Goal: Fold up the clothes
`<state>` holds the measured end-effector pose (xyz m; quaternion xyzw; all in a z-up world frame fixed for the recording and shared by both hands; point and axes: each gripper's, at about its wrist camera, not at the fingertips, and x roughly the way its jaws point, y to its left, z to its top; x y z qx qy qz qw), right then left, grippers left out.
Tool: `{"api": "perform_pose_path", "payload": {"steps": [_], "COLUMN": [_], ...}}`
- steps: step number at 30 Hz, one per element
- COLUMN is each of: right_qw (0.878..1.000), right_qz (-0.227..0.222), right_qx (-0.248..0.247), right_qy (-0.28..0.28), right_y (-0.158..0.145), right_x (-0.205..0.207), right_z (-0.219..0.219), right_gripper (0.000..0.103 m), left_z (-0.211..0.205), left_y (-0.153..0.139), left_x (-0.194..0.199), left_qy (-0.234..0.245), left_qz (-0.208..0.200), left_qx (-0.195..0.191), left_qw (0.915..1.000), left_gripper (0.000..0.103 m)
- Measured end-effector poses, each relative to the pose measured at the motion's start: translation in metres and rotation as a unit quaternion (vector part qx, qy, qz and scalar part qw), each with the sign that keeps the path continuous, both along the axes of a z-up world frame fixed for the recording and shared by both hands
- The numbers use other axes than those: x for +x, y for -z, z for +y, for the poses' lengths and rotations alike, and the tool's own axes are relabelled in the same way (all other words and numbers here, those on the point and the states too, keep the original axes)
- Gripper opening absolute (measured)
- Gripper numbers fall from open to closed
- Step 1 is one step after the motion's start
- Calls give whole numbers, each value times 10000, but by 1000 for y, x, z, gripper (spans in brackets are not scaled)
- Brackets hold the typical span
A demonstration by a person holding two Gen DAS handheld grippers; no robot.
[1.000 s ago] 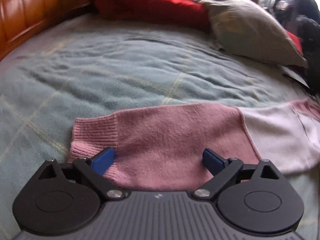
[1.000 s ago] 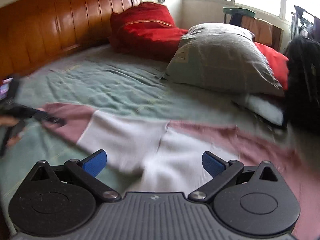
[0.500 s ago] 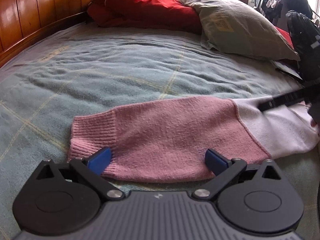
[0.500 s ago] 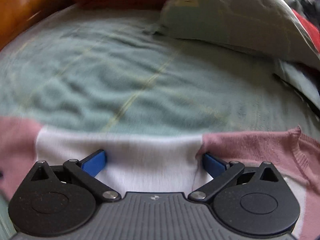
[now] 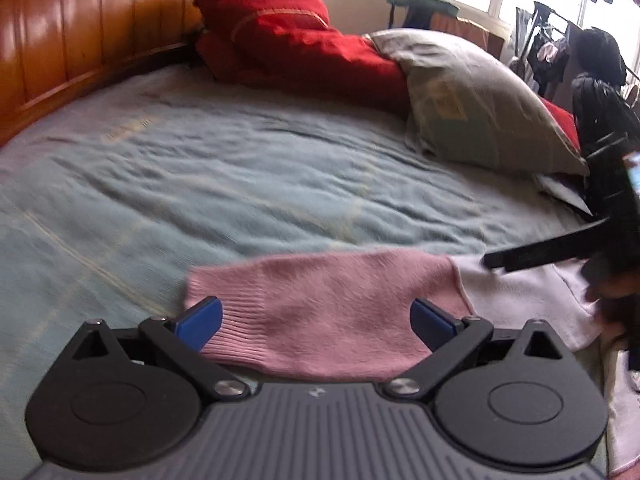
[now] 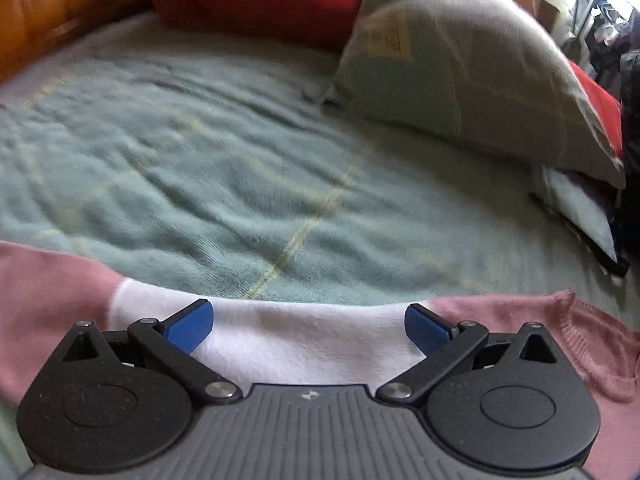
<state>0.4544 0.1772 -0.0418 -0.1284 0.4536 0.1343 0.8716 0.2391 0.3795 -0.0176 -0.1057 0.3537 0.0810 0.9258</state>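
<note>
One pink-and-white sweater (image 5: 328, 312), two pillows, two open hand-held grippers

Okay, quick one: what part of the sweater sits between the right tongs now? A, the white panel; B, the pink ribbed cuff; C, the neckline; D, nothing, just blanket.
A: in the right wrist view the open right tongs frame the white panel of the sweater, pink on either side.
</note>
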Motion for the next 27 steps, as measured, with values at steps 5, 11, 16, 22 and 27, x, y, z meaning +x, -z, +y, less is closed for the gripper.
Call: {"api": "perform_pose_path", "payload": {"steps": [5, 11, 16, 22, 27], "right_qw": [9984, 9819, 9916, 9980, 9962], "right_qz": [37, -152, -222, 21, -168], "right_qx": [326, 1464, 961, 323, 343], "right_qy": [-467, -1190, -831, -541, -779], "right_y": [3, -23, -32, -7, 2], "right_x": [-19, -31, -25, -24, -42], "right_z": [39, 41, 17, -7, -3], "right_gripper": [103, 103, 103, 103, 103], "left_z": [14, 22, 23, 14, 5], "left_y": [-9, -6, -6, -3, -4], "left_x": [-17, -24, -25, -10, -5], "left_qy": [-174, -243, -138, 59, 276], "left_qz": [-43, 5, -74, -120, -143], "left_qx": [10, 42, -163, -374, -547], "left_qw": [9998, 9997, 9997, 9992, 9980], "left_gripper": [100, 100, 100, 100, 100]}}
